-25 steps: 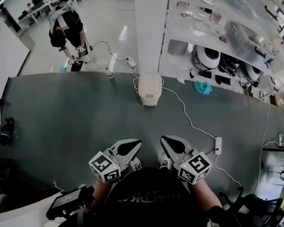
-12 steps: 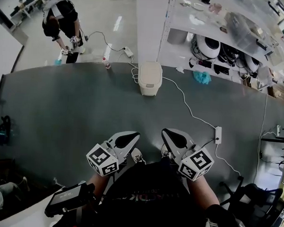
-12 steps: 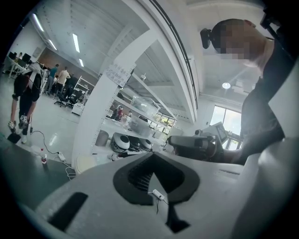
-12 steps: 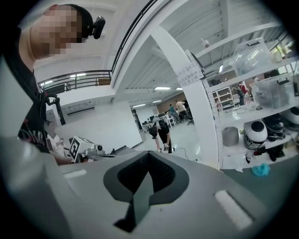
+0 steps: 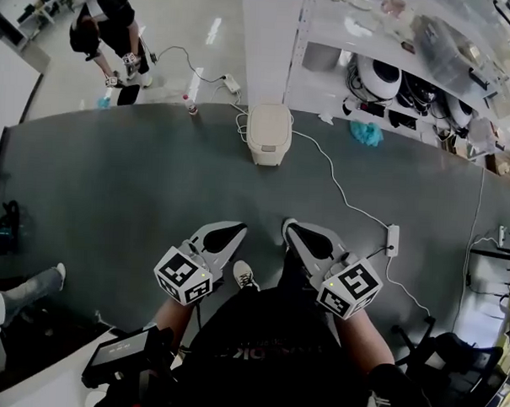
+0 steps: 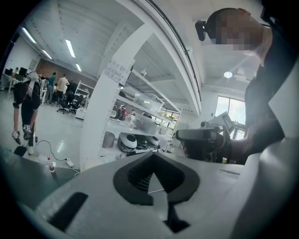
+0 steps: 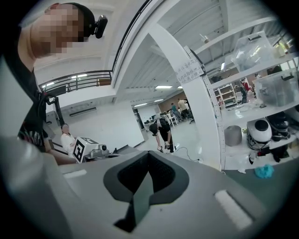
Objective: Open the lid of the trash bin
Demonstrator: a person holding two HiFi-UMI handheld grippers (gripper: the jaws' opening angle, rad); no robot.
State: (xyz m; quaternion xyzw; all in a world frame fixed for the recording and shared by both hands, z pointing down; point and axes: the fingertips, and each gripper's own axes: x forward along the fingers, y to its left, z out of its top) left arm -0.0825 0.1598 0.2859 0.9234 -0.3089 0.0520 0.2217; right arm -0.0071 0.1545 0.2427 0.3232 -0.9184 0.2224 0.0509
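head view: trash bin (image 5: 269, 133) stands well ahead, lid down; left gripper (image 5: 234, 231) and right gripper (image 5: 293, 230) hang near the body, claws pinched together, empty, likely just carried.

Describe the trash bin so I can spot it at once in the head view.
Take the wide dark grey mat filling the head view's middle and follow it to its far edge, below the white square pillar. The small beige plastic bin with a rounded lid stands there, taller and bulkier than the flat white power strip nearer you.
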